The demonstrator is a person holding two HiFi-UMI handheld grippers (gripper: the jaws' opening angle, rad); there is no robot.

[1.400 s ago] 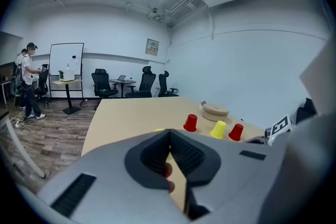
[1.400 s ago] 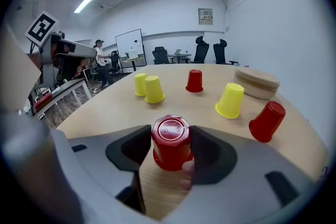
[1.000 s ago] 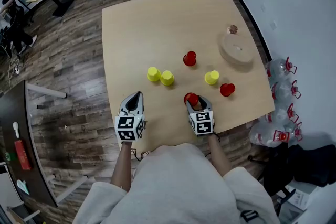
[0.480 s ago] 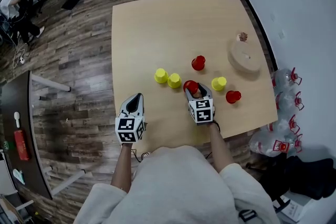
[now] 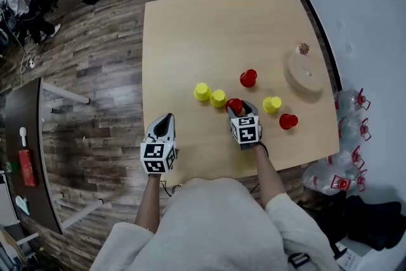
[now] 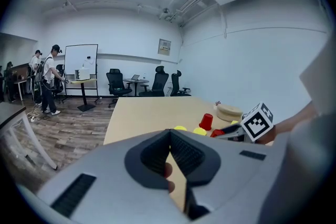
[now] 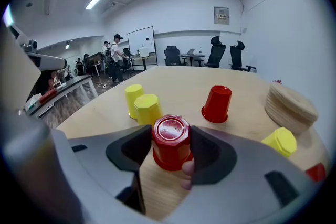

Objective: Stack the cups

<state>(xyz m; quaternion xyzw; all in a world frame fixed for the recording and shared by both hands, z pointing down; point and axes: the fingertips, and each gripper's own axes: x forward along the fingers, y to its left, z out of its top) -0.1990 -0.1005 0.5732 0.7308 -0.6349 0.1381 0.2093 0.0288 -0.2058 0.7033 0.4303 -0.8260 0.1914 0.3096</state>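
At a pale wooden table (image 5: 190,28), the right gripper (image 5: 236,108) has carried an upturned red cup (image 5: 234,103) away from the near edge and up into the line of loose cups. Its jaws are set partly apart and clamped on the cup's sides. The left gripper (image 5: 166,118), jaws together and empty, keeps to the table's near-left corner.

The held cup now sits just beside the nearer of a yellow pair (image 5: 218,98), with a lone yellow cup (image 5: 272,105) on its other side and a standing red cup (image 5: 248,78) a little beyond. Whether its rim is clear of the tabletop cannot be told from either view.

The move reads as the approach to a first stack. No cup yet rests on another, and the matching red cup ahead looks the likeliest target, though a yellow one is closer.

A second ago the same cup, already in the same grip, hung nearer the person than the row, with bare table between it and the yellow cups. That gap has since closed. The jaw spread looks unchanged. The wooden disc (image 5: 303,72) at the far right, the yellow pair, the lone yellow cup, the standing red cup and a second red cup (image 5: 288,121) by the right edge all keep their arrangement
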